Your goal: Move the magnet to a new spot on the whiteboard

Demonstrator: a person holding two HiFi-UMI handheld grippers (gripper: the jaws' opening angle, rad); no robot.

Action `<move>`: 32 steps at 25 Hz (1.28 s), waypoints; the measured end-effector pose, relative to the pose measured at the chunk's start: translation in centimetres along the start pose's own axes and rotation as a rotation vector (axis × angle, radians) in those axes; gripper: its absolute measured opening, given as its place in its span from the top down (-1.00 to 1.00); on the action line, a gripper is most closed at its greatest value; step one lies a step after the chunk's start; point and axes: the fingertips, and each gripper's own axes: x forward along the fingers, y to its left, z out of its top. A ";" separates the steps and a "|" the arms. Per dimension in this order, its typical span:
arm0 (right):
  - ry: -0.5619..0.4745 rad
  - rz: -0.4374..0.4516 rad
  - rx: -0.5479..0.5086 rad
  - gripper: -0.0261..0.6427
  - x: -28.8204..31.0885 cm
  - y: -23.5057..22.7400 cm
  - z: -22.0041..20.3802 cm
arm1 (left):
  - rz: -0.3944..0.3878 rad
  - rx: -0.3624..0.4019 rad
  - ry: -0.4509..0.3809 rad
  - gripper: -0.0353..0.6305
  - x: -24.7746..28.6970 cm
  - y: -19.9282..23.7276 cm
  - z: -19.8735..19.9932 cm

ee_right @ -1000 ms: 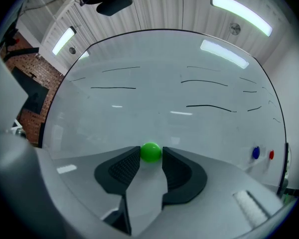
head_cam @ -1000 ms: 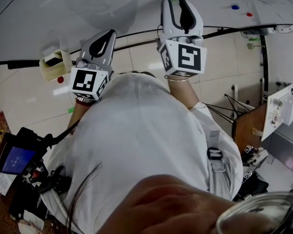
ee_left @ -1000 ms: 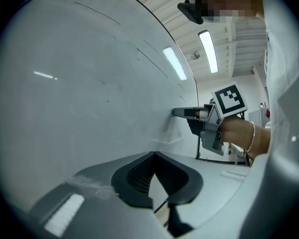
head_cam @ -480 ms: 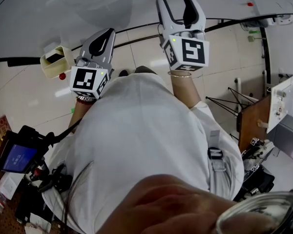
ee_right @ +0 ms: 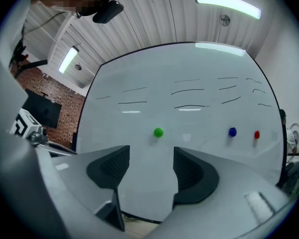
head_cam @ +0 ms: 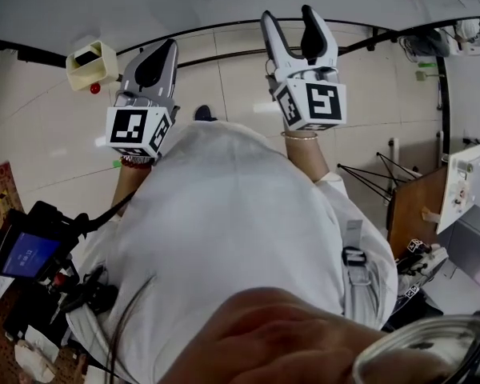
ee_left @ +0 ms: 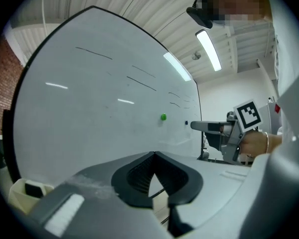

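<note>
The whiteboard [ee_right: 139,118] is white, edged by a thin black frame, with a few thin black pen strokes across its upper part. On it sit a bright green magnet [ee_right: 158,132] and, farther right, a blue magnet [ee_right: 232,132] and a red magnet [ee_right: 256,134]. The left gripper [ee_left: 153,156] and the right gripper [ee_right: 150,153] are pale grey with black ribbed pads, and their marker cubes [head_cam: 138,130] carry black-and-white square patterns. The person's shirt [head_cam: 224,238] is white. A box [head_cam: 90,62] at the left is cream, the brick wall [ee_right: 69,114] beside the board is red-brown, and a small screen [head_cam: 22,254] glows blue.
</note>
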 end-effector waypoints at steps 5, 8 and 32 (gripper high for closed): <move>0.031 0.022 0.017 0.11 -1.2 -0.1 -0.3 | 0.023 -0.037 0.014 0.88 -0.3 0.2 -0.2; 0.052 0.047 0.028 0.11 -1.4 0.2 -0.7 | 0.008 -0.041 0.022 0.88 -0.2 -0.8 -0.4; 0.089 0.096 0.105 0.11 -5.7 1.4 -2.8 | -0.009 -0.092 0.102 0.88 -1.6 -1.9 -2.9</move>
